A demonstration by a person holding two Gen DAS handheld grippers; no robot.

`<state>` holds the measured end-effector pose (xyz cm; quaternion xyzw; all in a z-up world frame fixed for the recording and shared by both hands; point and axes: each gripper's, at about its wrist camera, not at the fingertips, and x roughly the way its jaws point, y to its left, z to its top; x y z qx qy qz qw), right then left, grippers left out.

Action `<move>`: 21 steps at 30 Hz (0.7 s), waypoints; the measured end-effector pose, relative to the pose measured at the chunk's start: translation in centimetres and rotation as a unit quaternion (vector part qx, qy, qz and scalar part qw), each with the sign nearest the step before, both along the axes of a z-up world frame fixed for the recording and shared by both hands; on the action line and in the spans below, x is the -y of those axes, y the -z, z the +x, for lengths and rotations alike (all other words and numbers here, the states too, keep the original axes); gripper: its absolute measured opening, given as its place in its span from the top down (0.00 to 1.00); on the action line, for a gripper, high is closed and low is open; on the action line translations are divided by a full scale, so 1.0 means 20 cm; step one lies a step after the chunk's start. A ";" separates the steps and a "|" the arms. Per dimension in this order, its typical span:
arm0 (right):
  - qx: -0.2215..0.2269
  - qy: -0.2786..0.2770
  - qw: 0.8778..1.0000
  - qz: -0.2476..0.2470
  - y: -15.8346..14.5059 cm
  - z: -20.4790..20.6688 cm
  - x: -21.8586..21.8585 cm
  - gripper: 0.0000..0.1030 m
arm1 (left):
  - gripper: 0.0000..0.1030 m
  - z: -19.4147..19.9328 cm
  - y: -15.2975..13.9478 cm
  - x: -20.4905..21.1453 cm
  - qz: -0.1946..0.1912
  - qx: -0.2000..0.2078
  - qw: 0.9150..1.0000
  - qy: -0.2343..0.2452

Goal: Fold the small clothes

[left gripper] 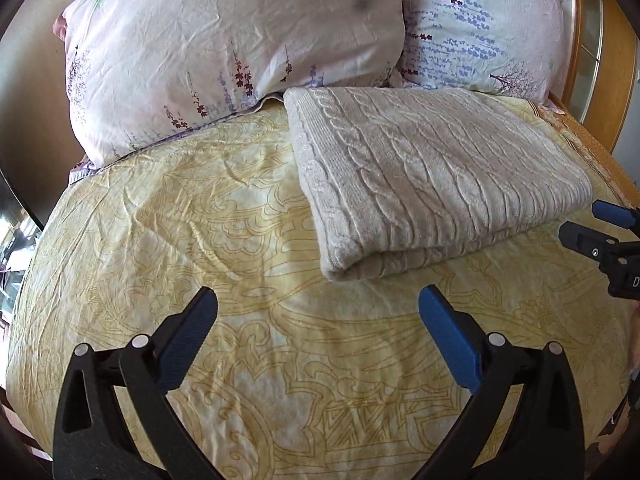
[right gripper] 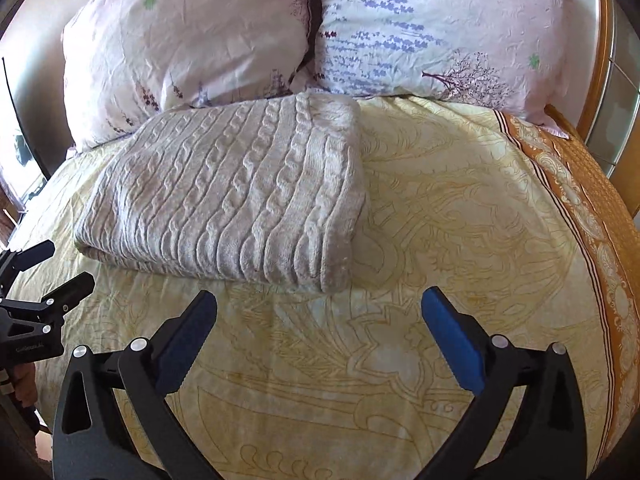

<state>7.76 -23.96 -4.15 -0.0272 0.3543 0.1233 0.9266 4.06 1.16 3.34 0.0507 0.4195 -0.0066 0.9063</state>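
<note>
Item count, as visible from both wrist cameras:

- One folded cream cable-knit garment (left gripper: 432,176), lying on the bed.
- Two pink floral-print pillows: one on the left (left gripper: 224,52), one on the right (left gripper: 480,28).
- One yellow ornament-patterned bedspread (left gripper: 200,240) with one orange patterned border strip (right gripper: 592,208).
- Two black two-finger grippers with blue pads: left gripper (left gripper: 318,304), right gripper (right gripper: 319,304).
</note>
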 end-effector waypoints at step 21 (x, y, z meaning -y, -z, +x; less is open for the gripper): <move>-0.036 0.034 0.998 -0.027 0.07 0.01 -0.09 0.01 | 0.02 0.05 0.08 0.00 -0.039 -0.037 0.998 -0.010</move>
